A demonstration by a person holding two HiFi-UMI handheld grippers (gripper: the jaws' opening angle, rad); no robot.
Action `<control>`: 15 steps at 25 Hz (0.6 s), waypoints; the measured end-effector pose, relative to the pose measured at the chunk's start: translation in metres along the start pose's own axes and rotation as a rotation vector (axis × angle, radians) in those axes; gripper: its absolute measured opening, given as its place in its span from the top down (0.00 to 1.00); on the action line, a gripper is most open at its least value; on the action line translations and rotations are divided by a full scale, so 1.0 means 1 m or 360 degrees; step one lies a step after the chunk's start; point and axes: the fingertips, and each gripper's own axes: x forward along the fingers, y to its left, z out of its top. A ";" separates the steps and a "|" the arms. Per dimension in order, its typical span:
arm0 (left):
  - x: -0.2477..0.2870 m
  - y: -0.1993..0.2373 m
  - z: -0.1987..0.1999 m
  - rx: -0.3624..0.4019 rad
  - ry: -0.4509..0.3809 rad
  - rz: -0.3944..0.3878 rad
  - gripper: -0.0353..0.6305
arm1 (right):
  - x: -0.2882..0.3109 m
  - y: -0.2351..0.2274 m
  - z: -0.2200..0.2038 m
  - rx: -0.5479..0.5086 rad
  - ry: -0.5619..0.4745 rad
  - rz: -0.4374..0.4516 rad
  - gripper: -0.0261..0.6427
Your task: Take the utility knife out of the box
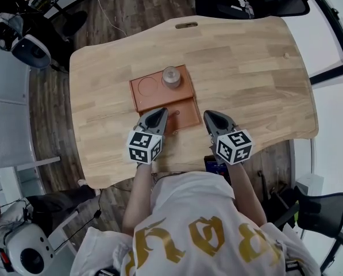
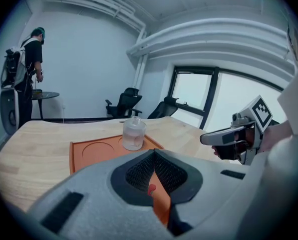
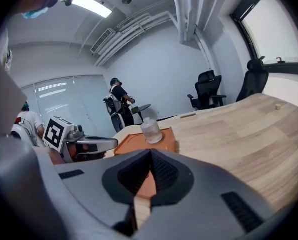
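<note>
Utility knife cannot be picked out in the head view. There a flat terracotta-orange box (image 1: 145,99) lies on the light wooden table (image 1: 246,68) with a clear glass bottle (image 1: 171,77) standing in it. The left gripper (image 1: 160,114) and right gripper (image 1: 210,115) hover at its near edge, so the removal seems not yet begun. In the left gripper view the jaws are pressed together on nothing; a small red speck (image 2: 151,188) beyond them is too small to identify. In the right gripper view the jaws likewise meet empty, and no knife shows.

Head view looks steeply down; both gripper views share the box (image 1: 182,96).
</note>
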 end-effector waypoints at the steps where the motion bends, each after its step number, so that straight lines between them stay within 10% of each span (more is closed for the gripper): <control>1: 0.002 0.001 -0.001 -0.0005 0.0011 -0.0003 0.93 | 0.002 -0.002 -0.002 -0.0009 0.0017 -0.0005 0.94; 15: 0.037 0.002 -0.032 0.0073 0.0258 -0.0124 0.93 | 0.025 -0.031 -0.013 0.0065 0.0101 -0.0041 0.94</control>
